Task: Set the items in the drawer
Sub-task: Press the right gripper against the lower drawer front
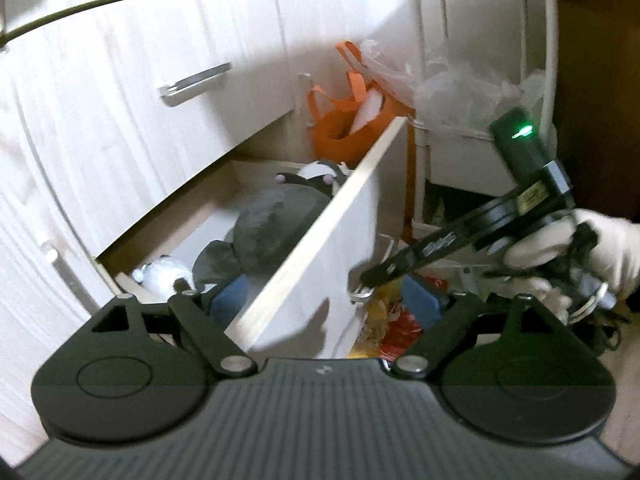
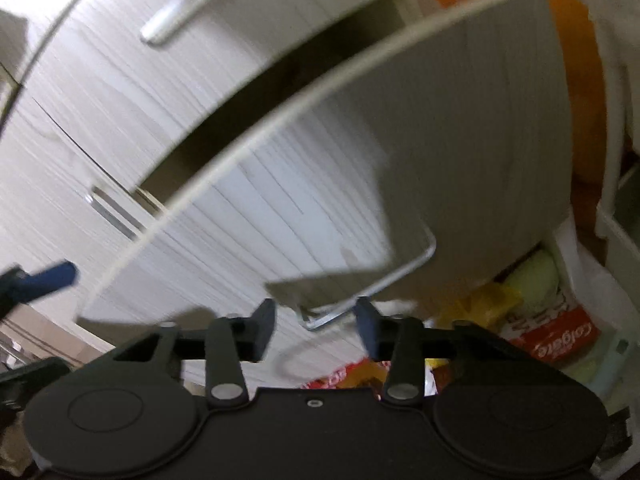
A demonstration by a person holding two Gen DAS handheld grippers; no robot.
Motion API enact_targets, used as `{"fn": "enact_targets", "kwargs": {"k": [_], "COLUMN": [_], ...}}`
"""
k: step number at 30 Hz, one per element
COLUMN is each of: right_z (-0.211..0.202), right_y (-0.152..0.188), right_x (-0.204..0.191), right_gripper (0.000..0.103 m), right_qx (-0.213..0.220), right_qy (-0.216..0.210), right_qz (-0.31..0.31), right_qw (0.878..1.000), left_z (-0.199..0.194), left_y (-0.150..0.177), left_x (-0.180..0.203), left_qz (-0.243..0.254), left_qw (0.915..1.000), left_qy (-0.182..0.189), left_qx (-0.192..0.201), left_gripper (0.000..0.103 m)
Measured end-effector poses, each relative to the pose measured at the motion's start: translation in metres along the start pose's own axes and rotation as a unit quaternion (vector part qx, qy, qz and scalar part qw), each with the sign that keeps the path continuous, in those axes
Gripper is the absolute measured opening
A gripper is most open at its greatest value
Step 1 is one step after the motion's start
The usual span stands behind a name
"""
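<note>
The right claw (image 2: 316, 322) is held apart around the stiff metal drawer handle (image 2: 372, 288); the left claw (image 1: 324, 300), also apart, is empty. Soft, light plush toys (image 1: 276, 224) are seen inside.

Left gripper (image 1: 326, 300) sits low, fingers (image 1: 226, 300) spread wide apart. Right gripper (image 2: 316, 326) angles in from the right, gripped by a white-gloved hand (image 1: 580, 256), fingers (image 2: 266, 328) parted.
</note>
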State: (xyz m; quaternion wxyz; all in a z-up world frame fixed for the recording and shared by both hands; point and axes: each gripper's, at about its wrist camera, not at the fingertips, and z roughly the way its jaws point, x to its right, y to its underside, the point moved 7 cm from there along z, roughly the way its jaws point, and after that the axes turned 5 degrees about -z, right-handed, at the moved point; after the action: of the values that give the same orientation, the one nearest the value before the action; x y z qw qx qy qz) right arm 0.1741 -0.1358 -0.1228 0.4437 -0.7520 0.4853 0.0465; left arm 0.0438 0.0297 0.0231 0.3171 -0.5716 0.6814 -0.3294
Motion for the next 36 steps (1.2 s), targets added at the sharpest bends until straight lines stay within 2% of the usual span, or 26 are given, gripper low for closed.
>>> {"fn": "enact_targets", "kwargs": {"k": [3,5,7,12,17,21,36], "right_z": [0.013,0.019,0.015,0.010,0.007,0.005,0.003], "right_y": [-0.003,-0.002,0.000,-0.002,-0.005,-0.008,-0.025], "right_x": [0.013,0.016,0.018,0.021,0.012,0.010,0.000], "right_gripper": [0.060,0.062,0.041,0.041,0.043,0.045,0.052], "right_qx": [-0.007,-0.008,-0.005,-0.012,-0.008,-0.009,-0.004], "right_qy": [0.058,0.059,0.038,0.016,0.038,0.042,0.051], "right_qz": [0.000,0.008,0.034,0.038,0.000,-0.008,-0.043], "right_qw": [0.998,0.998,0.999,0.999,0.999,0.999,0.998], "left_z": [0.009,0.016,0.019,0.027,0.033,0.034,0.045], "left_y": [0.003,0.007,0.008,0.009,0.009,0.008,0.013], "left_x": [-0.007,-0.014,-0.015,-0.016,-0.021,-0.028,-0.034], "left_qz": [-0.011,-0.025,-0.021,-0.027,-0.030,-0.026,-0.054], "left_qw": [0.9999,0.9990,0.9989,0.9985,0.9976,0.9963,0.9944], "left_qy": [-0.003,-0.023,-0.029,-0.030,-0.051,-0.076,-0.079], "left_qx": [-0.012,-0.029,-0.030,-0.037,-0.037,-0.030,-0.045], "left_gripper": [0.085,0.085,0.085,0.086,0.086,0.086,0.086]}}
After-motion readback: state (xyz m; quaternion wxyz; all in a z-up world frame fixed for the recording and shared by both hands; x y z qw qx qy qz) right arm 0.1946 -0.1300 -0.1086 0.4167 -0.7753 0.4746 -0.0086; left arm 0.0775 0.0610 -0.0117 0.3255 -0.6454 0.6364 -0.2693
